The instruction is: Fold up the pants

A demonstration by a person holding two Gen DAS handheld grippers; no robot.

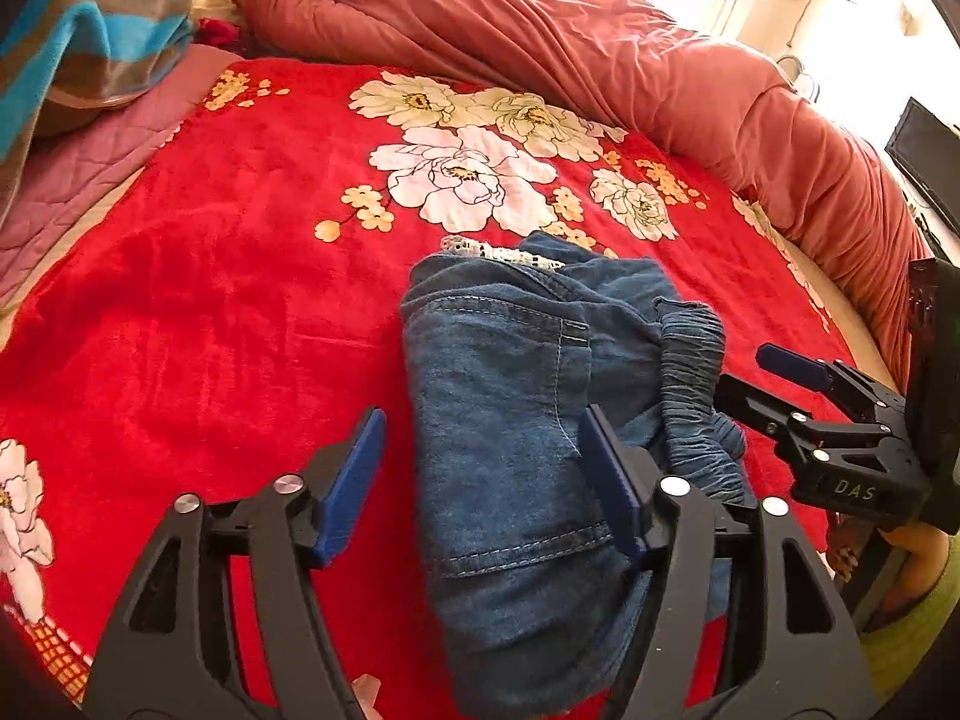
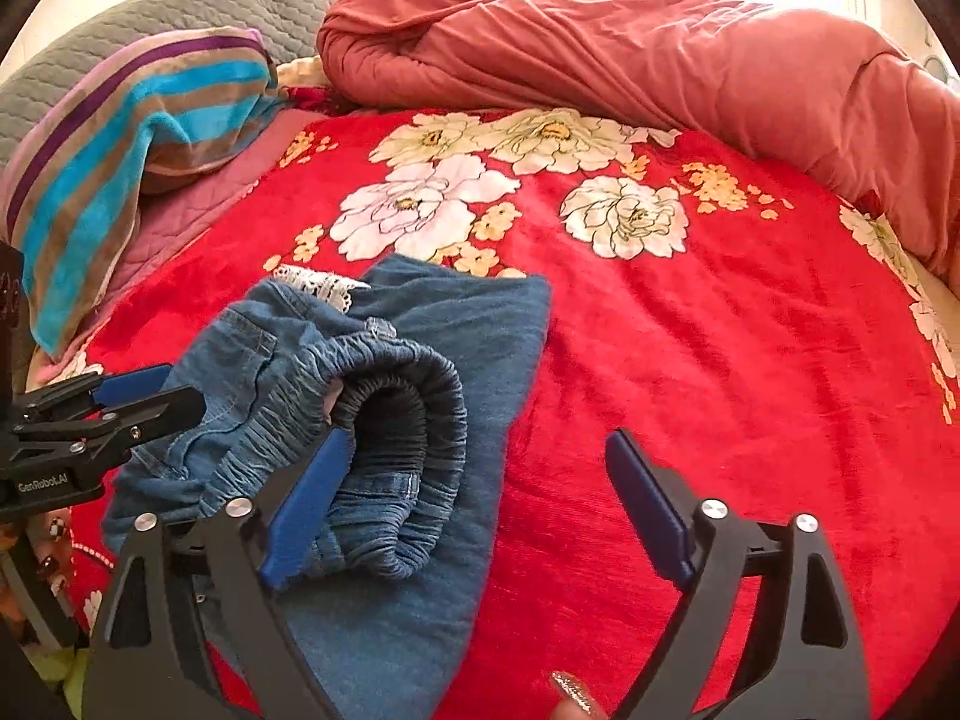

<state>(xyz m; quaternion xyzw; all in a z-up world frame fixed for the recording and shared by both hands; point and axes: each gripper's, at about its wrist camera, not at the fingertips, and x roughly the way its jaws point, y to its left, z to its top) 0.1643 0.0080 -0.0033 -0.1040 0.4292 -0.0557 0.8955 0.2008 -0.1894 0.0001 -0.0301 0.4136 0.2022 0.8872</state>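
**Jeans bundled on red blanket, both grippers spread**

Blue pads of the left gripper (image 1: 483, 489) are seen spread wide, its right pad resting on the folded jeans (image 1: 528, 420), nothing pinched. Further right, the right gripper (image 2: 480, 504) is held wide too, its left pad against the rolled waistband (image 2: 402, 456), nothing clamped. The bundle is laid on the flowered red blanket (image 2: 720, 360).

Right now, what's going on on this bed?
A person with a two-finger gripper in each hand is folding blue denim pants on a red floral blanket. The pants lie in a folded bundle, elastic waistband on top. The left gripper and right gripper both stand open at the bundle, clamping nothing.
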